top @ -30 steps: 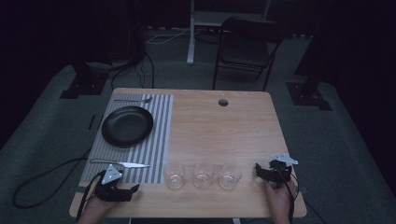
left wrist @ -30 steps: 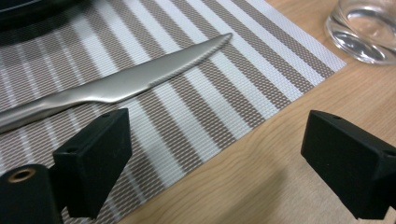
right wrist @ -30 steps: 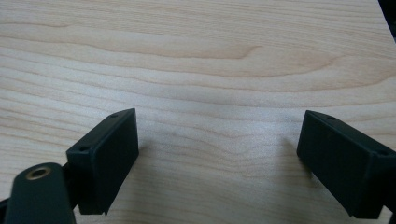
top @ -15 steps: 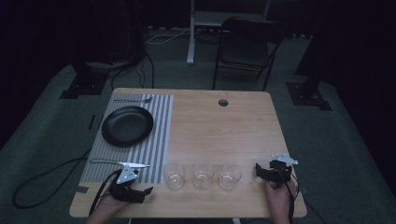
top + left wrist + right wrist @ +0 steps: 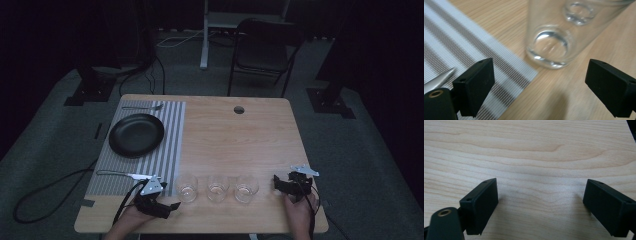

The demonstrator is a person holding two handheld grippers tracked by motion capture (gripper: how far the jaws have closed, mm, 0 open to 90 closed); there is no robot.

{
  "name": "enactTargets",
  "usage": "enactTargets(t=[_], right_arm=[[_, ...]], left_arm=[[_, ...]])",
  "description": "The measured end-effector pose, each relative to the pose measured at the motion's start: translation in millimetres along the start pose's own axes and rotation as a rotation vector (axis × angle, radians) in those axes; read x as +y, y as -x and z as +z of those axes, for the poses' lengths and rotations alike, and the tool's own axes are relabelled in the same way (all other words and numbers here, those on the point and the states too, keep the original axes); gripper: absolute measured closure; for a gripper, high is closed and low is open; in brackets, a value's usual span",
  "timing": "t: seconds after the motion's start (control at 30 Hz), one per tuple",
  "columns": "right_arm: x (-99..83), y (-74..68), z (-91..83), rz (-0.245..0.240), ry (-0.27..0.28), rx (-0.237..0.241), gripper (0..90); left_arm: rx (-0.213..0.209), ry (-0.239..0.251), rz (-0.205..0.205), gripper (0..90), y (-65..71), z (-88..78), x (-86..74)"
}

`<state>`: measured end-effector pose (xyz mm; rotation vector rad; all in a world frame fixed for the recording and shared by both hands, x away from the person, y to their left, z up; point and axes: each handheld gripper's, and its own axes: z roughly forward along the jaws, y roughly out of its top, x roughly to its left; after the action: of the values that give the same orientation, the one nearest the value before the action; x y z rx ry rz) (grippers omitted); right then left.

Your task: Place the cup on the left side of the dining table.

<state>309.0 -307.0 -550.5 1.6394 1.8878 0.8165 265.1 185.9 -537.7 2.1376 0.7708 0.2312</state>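
three glasses (image 5: 217, 187) in a row, one black plate (image 5: 136, 134), two tongs, left (image 5: 541, 87) and right (image 5: 541, 206), both wide

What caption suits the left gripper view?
Open left claw faces a clear drinking glass beside the striped placemat.

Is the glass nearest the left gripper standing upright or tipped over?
Upright: the leftmost glass stands on its base, rim up, ahead of the open left gripper.

I see three glasses (image 5: 217, 188) in a row along the table's (image 5: 260, 145) near edge, blocking passage between my grippers. Plate (image 5: 136, 134) and striped mat (image 5: 165, 150) occupy the left side. Centre, far edge and right side lie bare wood.
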Motion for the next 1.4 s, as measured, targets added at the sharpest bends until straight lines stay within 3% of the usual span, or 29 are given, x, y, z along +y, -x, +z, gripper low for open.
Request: enactTargets(t=[0.5,0.87,1.07,1.13,1.4], right_arm=[[0.0,0.0,0.0,0.0,0.0,0.0,12.2],[0.0,0.0,0.0,0.001,0.0,0.0,12.2],[0.0,0.0,0.0,0.001,0.0,0.0,12.2],[0.0,0.0,0.0,0.0,0.0,0.0,12.2],[0.0,0.1,0.0,0.0,0.0,0.0,12.2]], left_arm=[[-0.044,0.042,0.006,9.4,9.6,17.9,16.1],[-0.043,0.075,0.019,9.4,10.4,25.4,26.2],[-0.046,0.129,0.013,9.5,11.4,26.3,33.4],[-0.032,0.149,0.028,15.8,13.6,26.5,34.9],[-0.017,0.18,0.022,15.8,16.0,30.1,36.1]])
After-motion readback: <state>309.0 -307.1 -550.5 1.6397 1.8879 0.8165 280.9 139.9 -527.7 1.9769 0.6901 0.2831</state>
